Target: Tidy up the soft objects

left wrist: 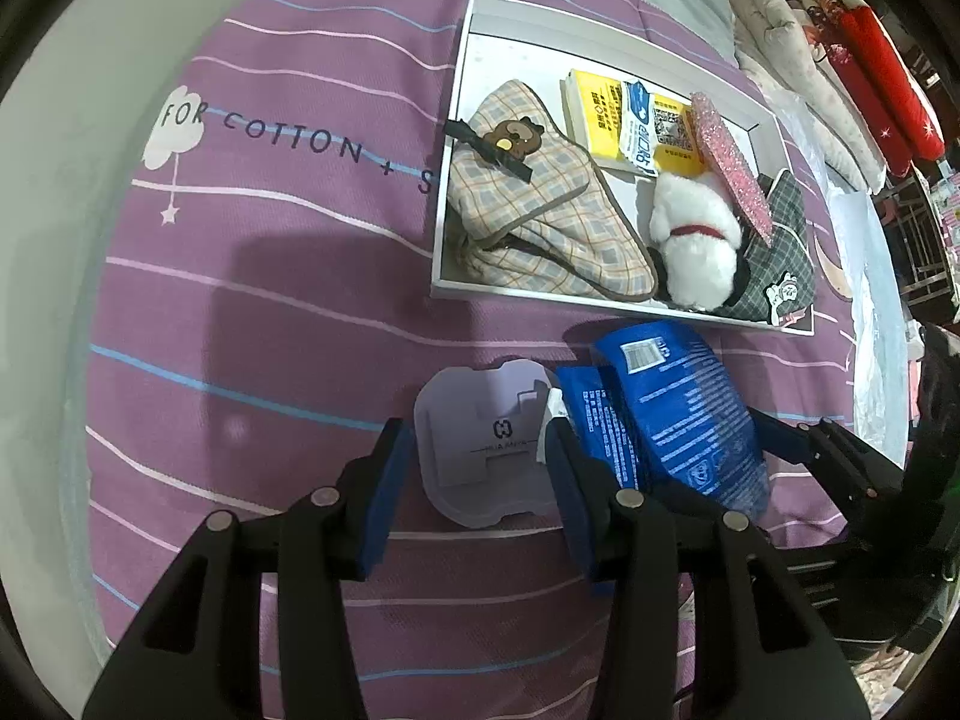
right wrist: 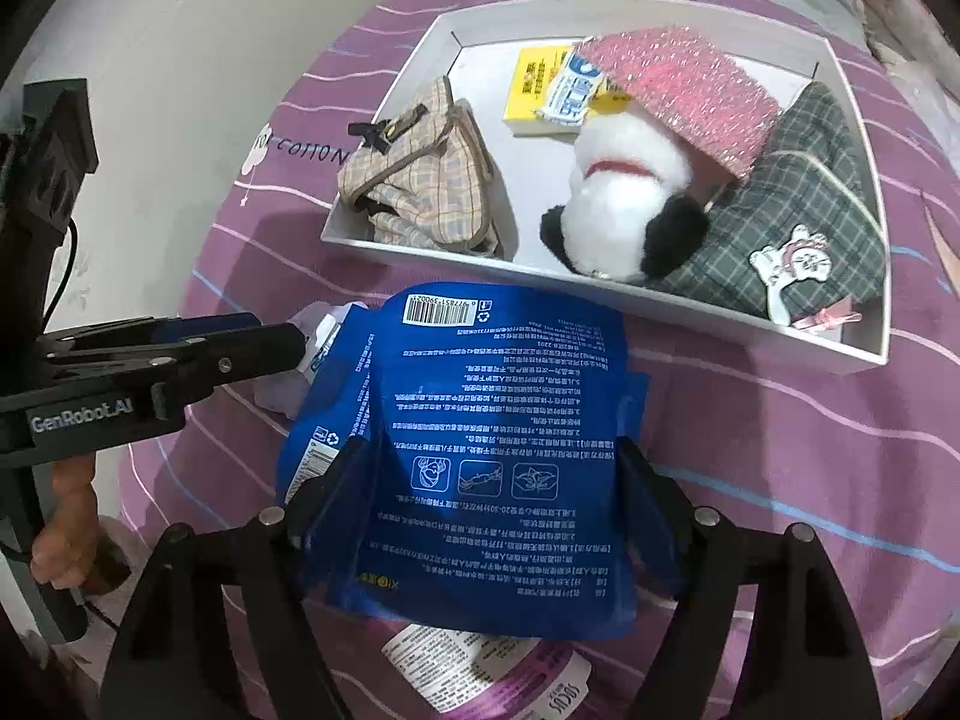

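Note:
A pale lilac flat pack point(left wrist: 480, 450) lies on the purple striped sheet, and my left gripper point(left wrist: 480, 468) is shut on it, one pad on each side edge. Seen from the side, the left gripper point(right wrist: 282, 336) has that pack at its tips. Just right of it is a blue printed pouch point(left wrist: 678, 408), which fills the right wrist view point(right wrist: 498, 450). My right gripper point(right wrist: 498, 468) has it between its fingers, both touching its edges. Behind stands a white tray point(left wrist: 465, 90) point(right wrist: 384, 138) holding a beige plaid pouch point(left wrist: 528, 198), a white plush toy point(right wrist: 618, 192) and a pink glitter piece point(right wrist: 678, 90).
The tray also holds yellow packs point(left wrist: 600, 114) and a grey plaid pouch point(right wrist: 798, 222). A white and purple pack point(right wrist: 480, 672) lies under the blue pouch's near edge. A pale wall borders the bed on the left. Folded blankets point(left wrist: 840, 60) are piled beyond the tray.

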`<state>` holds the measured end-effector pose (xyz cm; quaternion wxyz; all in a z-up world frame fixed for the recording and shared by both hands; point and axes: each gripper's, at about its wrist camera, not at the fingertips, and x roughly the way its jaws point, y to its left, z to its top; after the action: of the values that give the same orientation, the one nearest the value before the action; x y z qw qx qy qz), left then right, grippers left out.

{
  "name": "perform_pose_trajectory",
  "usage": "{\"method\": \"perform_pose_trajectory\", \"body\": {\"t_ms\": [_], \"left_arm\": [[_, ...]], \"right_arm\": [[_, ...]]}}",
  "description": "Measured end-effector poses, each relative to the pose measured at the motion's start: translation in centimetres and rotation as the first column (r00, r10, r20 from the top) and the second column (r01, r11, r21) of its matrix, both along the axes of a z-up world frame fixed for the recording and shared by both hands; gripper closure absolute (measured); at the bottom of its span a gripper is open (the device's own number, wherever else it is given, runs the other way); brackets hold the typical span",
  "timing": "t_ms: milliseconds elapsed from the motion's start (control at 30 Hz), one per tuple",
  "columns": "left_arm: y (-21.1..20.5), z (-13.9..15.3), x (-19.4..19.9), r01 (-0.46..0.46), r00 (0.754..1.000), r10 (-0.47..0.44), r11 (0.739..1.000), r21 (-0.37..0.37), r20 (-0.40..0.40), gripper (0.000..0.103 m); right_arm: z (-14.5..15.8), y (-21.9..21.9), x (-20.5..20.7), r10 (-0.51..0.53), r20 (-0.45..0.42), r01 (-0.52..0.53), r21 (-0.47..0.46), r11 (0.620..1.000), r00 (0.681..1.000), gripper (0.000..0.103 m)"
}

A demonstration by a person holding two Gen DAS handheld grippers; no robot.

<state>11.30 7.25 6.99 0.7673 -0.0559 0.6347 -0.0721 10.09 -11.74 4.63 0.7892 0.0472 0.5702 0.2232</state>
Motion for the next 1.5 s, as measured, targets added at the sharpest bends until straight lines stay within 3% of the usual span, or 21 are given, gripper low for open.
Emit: {"method": "perform_pose_trajectory", "body": {"t_ms": [300,433,700,833,1167,1500], "left_arm": [[0.1,0.5,-0.1,0.005,1.000,-0.003,0.997,-0.080,0.023,0.055],[-0.4,0.3,0.0,0.032,0.999,-0.029,0.993,-0.110,0.026,0.074],[-1.3,-0.6,0.3,0.054,0.998,-0.052,0.993,-0.107,0.020,0.081],[-1.5,-0.9,0.3,0.061,0.998,-0.059,0.994,-0.087,0.021,0.097],[-0.1,1.2,-0.5,0.021,0.995,-0.009,0.992,-0.124,0.095,0.099],[0.5,4.3,-1.8,-0.004,0.975,0.031,0.992,-0.123,0.218,0.099]], "right_arm": [[2.5,-1.3,-0.7,-0.033,0.082,0.033,0.003,0.999,0.996,0.024],[3.4,-1.8,-1.0,-0.051,0.112,0.050,0.016,0.999,0.992,0.024],[3.8,-1.8,-1.0,-0.067,0.124,0.066,0.010,0.998,0.990,0.024],[3.7,-1.8,-1.0,-0.075,0.121,0.074,0.013,0.997,0.990,0.024],[4.1,-2.0,-1.3,-0.085,0.134,0.082,0.028,0.996,0.987,0.024],[4.1,-1.8,-0.7,-0.109,0.110,0.106,0.037,0.994,0.988,0.024]]}}
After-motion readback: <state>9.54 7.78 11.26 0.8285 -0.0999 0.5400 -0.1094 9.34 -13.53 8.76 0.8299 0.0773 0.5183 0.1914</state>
